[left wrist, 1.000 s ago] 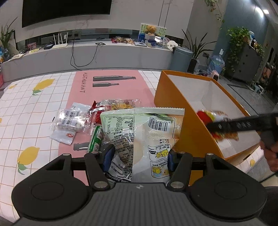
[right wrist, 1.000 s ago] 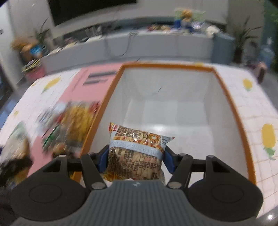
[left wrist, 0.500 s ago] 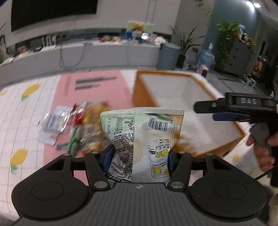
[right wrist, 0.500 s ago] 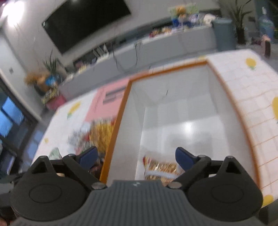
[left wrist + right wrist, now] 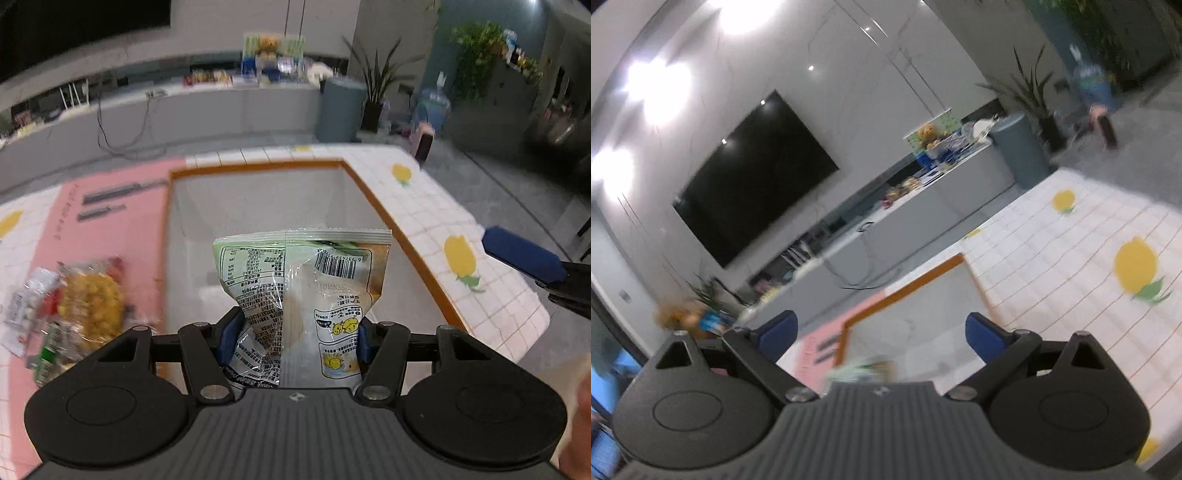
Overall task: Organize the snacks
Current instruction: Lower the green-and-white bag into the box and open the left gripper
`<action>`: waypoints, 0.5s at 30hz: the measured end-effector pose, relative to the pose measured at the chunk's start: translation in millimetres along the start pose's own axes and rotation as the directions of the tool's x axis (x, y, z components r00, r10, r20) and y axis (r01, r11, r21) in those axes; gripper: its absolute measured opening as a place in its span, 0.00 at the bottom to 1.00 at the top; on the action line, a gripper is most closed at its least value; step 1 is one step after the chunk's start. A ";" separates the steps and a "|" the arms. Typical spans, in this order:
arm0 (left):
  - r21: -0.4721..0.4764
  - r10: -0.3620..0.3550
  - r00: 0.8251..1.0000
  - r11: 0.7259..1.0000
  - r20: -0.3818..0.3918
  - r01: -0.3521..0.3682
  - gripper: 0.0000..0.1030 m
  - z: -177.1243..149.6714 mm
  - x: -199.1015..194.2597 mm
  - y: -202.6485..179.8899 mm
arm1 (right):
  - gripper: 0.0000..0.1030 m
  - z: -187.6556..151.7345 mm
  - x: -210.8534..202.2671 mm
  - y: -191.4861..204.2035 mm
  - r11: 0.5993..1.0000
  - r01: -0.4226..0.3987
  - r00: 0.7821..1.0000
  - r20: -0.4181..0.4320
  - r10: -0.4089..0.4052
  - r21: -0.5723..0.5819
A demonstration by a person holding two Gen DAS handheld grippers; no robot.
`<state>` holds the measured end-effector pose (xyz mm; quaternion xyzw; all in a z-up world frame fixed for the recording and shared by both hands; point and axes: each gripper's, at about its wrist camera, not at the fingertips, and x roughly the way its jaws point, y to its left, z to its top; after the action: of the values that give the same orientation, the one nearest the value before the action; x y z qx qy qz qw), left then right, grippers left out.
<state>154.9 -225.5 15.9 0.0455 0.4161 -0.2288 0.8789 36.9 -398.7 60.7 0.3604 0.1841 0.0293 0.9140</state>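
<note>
My left gripper (image 5: 293, 334) is shut on a green-and-white snack bag (image 5: 303, 291) and holds it upright over the open orange box (image 5: 417, 254), whose white inside shows behind the bag. My right gripper (image 5: 881, 332) is open and empty, raised and tilted up, with the orange box rim (image 5: 923, 275) below it. One blue pad of the right gripper (image 5: 521, 254) shows at the right in the left wrist view. A pile of loose snacks (image 5: 88, 302) lies on the pink mat (image 5: 110, 229) left of the box.
The table has a white checked cloth with lemon prints (image 5: 458, 254). Its right edge drops to the floor. A grey counter (image 5: 923, 214), a TV (image 5: 753, 177) and a grey bin (image 5: 341, 107) stand beyond the table.
My right gripper let its orange snack bag drop into the box, opened, and lifted away tilting up. My left gripper carried the green bag rightward from the pile to over the box.
</note>
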 end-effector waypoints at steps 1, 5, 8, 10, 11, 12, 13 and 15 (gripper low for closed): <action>0.001 -0.002 1.000 1.000 -0.021 0.002 0.65 -0.6 7.9 -3.1 | 0.93 -0.1 1.2 -1.7 1.000 -0.017 1.000 -0.012 0.017 0.016; -0.005 0.022 0.996 1.000 -0.082 -0.022 0.65 -5.7 30.7 -8.4 | 0.93 3.1 1.9 -3.9 1.000 0.012 1.000 -0.014 -0.012 0.015; -0.010 0.021 0.996 1.000 -0.089 -0.022 0.65 -7.3 35.5 -8.1 | 0.93 3.7 -2.5 -9.6 0.999 0.019 1.000 -0.001 -0.019 0.040; -0.003 0.028 0.996 1.000 -0.087 -0.028 0.66 -8.6 34.8 -11.2 | 0.93 4.6 -4.3 -12.1 0.998 0.021 1.000 0.010 -0.022 0.059; 0.004 0.030 0.996 1.000 -0.086 -0.030 0.68 -9.6 34.7 -11.2 | 0.93 5.5 -4.3 -12.8 0.998 0.022 1.000 0.012 -0.022 0.060; 0.010 0.035 0.996 0.999 -0.088 -0.034 0.76 -9.9 34.1 -12.9 | 0.93 6.0 -3.1 -12.6 0.998 0.022 1.000 0.011 -0.023 0.060; 0.013 0.040 0.995 0.999 -0.090 -0.039 0.80 -9.0 35.3 -14.0 | 0.93 6.9 -3.8 -15.6 0.998 0.021 1.000 0.011 -0.022 0.059; 0.010 0.060 0.993 0.998 -0.101 -0.059 0.87 -7.4 34.6 -13.3 | 0.93 7.0 -2.4 -15.4 0.998 0.017 1.000 0.007 -0.017 0.059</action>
<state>162.7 -247.9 -13.4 0.0722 0.4580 -0.2013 0.8629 36.0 -415.1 55.9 0.3856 0.1842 0.0148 0.9040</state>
